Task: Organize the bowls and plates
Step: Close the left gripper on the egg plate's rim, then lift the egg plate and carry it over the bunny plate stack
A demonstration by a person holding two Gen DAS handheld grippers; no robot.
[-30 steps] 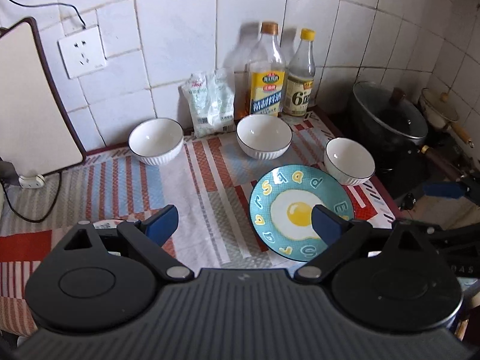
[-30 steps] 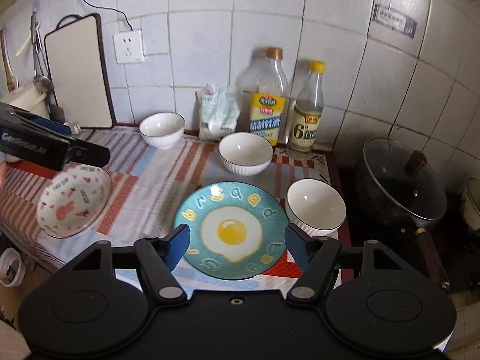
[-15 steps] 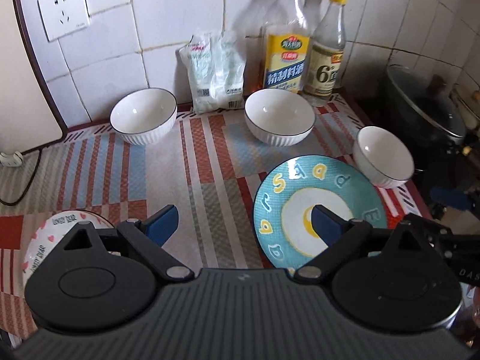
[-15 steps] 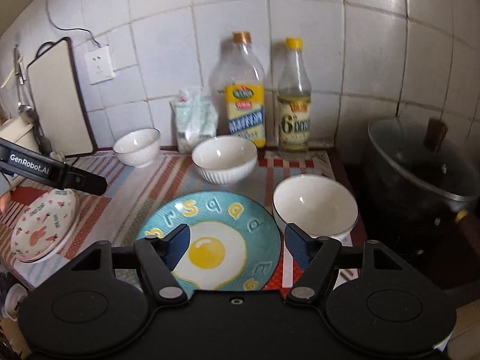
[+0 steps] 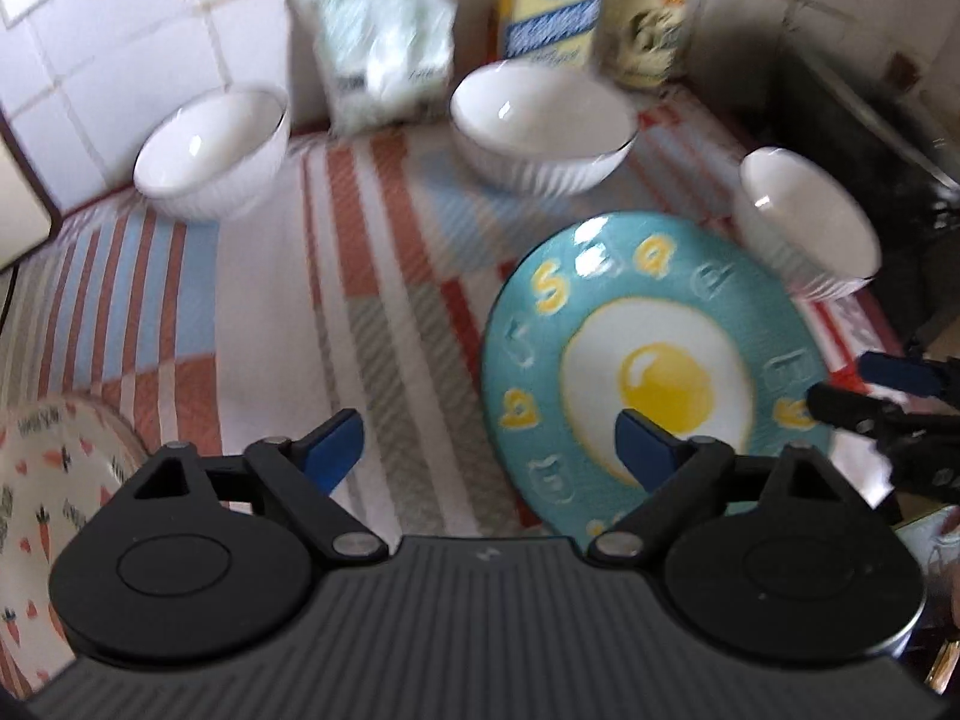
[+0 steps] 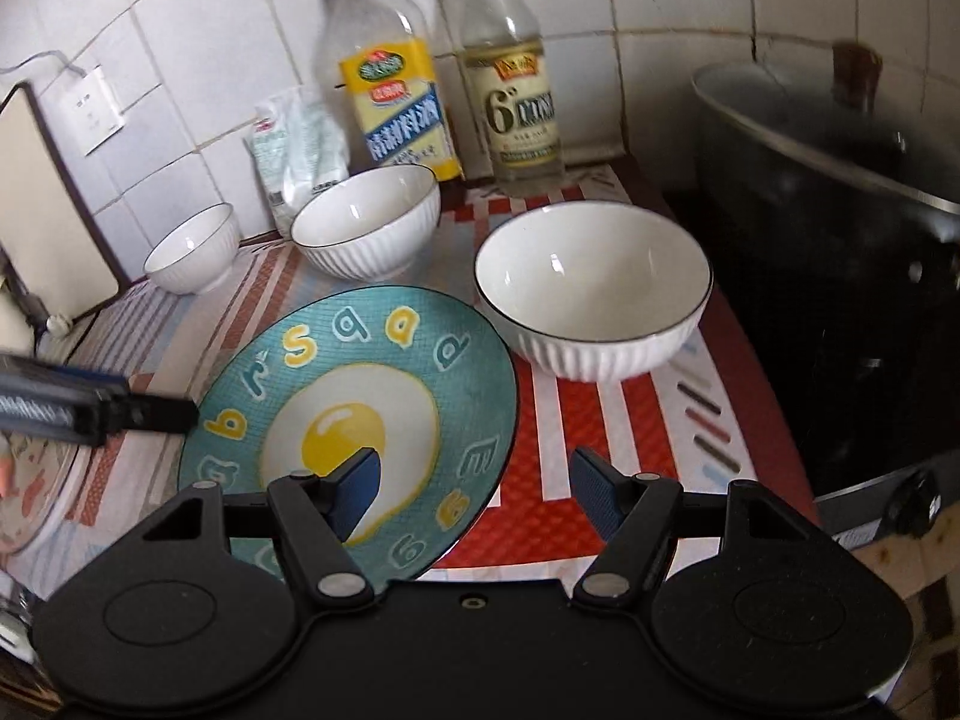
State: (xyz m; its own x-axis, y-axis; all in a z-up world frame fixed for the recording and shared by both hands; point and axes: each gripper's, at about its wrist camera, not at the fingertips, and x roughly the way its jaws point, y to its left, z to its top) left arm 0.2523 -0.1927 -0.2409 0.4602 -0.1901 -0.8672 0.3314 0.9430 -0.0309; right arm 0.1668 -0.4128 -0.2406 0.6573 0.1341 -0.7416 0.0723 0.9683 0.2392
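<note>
While both tongs point(image 5: 489, 447) point(image 6: 474, 489) gape empty: three white bowls point(image 6: 591, 294), two plates point(image 6: 354, 420), two bottles point(image 6: 390, 66).

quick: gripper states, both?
Left gripper: open, nothing between the fingers, jaws just closing a little.
Right gripper: open, holding nothing.

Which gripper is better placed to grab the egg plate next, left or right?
Right, probably. The right gripper is open with the near rim of the egg plate between its fingers. The left gripper is open over bare cloth beside the plate.
</note>
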